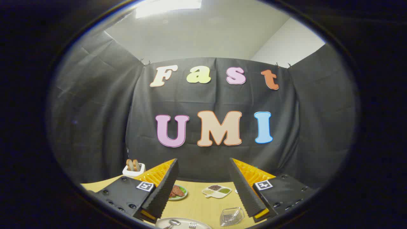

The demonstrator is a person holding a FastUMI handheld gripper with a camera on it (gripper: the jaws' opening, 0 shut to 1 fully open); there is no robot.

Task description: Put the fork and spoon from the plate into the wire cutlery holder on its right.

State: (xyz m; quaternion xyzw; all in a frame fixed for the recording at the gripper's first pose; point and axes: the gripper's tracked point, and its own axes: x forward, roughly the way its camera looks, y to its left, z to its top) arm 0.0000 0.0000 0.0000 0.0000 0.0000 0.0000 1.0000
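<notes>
My gripper point(203, 165) is held high above the wooden table, open, with a wide gap and nothing between its fingers. Below the gap, at the near table edge, lies a grey plate point(203, 223). On it I see the bowl of a spoon point(174, 222) and the tines of a fork point(192, 225) side by side. To the plate's right stands the wire cutlery holder point(232, 216), close beside my right finger point(244, 187). The handles of the fork and spoon are cut off from view.
Farther back on the table are a small plate of food point(178, 192) partly behind my left finger, a white divided dish with grains point(217, 191), and a white toast rack with bread slices point(133, 168) at the far left. Black cloth walls close the booth.
</notes>
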